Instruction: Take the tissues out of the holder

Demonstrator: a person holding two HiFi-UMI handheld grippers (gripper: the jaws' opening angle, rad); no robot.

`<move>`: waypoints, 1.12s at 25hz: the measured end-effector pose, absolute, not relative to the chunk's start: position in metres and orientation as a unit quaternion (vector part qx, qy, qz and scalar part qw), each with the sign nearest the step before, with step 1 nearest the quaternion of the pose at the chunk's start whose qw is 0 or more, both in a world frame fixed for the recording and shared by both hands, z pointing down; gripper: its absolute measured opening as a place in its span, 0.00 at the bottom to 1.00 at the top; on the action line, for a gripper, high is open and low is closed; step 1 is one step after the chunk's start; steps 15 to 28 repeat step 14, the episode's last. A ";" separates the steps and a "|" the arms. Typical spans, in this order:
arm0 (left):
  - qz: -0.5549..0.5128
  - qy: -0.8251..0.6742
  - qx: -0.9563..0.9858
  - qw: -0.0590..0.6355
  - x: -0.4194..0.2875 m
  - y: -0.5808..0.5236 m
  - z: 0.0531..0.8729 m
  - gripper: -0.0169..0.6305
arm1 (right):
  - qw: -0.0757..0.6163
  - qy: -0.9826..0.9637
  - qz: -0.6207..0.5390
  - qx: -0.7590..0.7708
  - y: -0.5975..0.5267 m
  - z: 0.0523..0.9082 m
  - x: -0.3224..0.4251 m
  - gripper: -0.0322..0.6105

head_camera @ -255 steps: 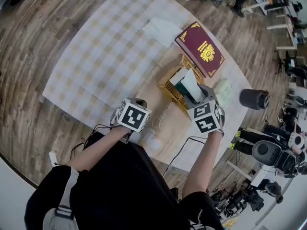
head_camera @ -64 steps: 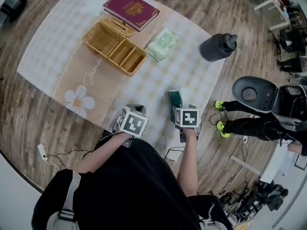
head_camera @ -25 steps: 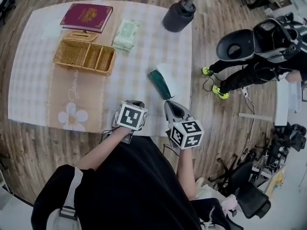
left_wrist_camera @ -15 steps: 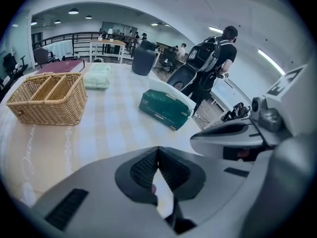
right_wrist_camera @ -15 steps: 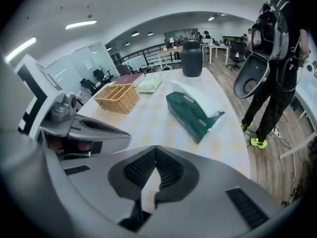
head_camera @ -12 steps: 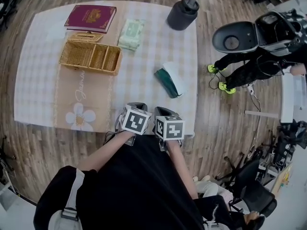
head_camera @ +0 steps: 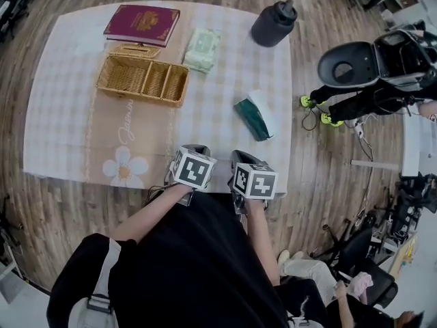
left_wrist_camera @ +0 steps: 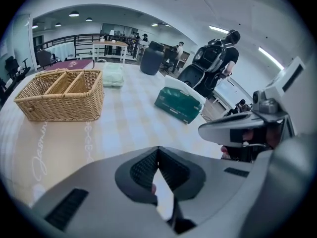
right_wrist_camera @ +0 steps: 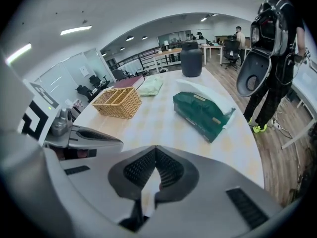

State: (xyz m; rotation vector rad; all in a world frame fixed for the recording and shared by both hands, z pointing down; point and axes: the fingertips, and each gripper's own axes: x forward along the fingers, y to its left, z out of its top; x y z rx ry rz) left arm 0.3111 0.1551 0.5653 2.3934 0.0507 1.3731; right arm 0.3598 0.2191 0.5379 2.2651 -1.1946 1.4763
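1. the tissue pack (head_camera: 253,118) is a soft, dark green packet lying on its side on the checked tablecloth (head_camera: 61,115). white tissue shows along its far edge and at its right end.
2. in the right gripper view the pack sits at a slant, with one long green face towards me and small pale marks on that face that i cannot read.
3. my left gripper (left_wrist_camera: 157,150) is closed: the ribbed pads meet at the tips and there is nothing between them.
4. my right gripper (right_wrist_camera: 155,150) is closed too, tip against tip, and it is empty.
5. both grippers hang side by side at the near edge of the table, close together and pointing down and forward.
6. from my right gripper the tissue pack is straight ahead and a little to the right, well apart from the jaws.
7. from my left gripper the pack is ahead and further to the right, past the right gripper's nose, and it is also well out of reach.
8. the wicker holder (head_camera: 142,80) stands ahead and to the left of both grippers, further off than the pack. the pack is outside it, well apart on its right.
9. beyond the holder lie a maroon book (head_camera: 142,24) and a pale green packet (head_camera: 203,49), and a dark jug (head_camera: 274,24) stands at the far right corner, beyond the tissue pack.
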 end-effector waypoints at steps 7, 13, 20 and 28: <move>0.482 0.054 0.857 0.175 0.312 0.164 0.561 0.04 | 0.075 -0.377 0.484 0.786 0.237 0.527 0.357 0.07; 0.483 0.067 0.856 0.171 0.302 0.167 0.561 0.04 | 0.077 -0.381 0.470 0.792 0.236 0.523 0.346 0.07; 0.485 0.069 0.855 0.171 0.299 0.168 0.562 0.04 | 0.078 -0.385 0.465 0.793 0.235 0.522 0.343 0.07; 0.485 0.069 0.855 0.171 0.299 0.168 0.562 0.04 | 0.078 -0.385 0.465 0.793 0.235 0.522 0.343 0.07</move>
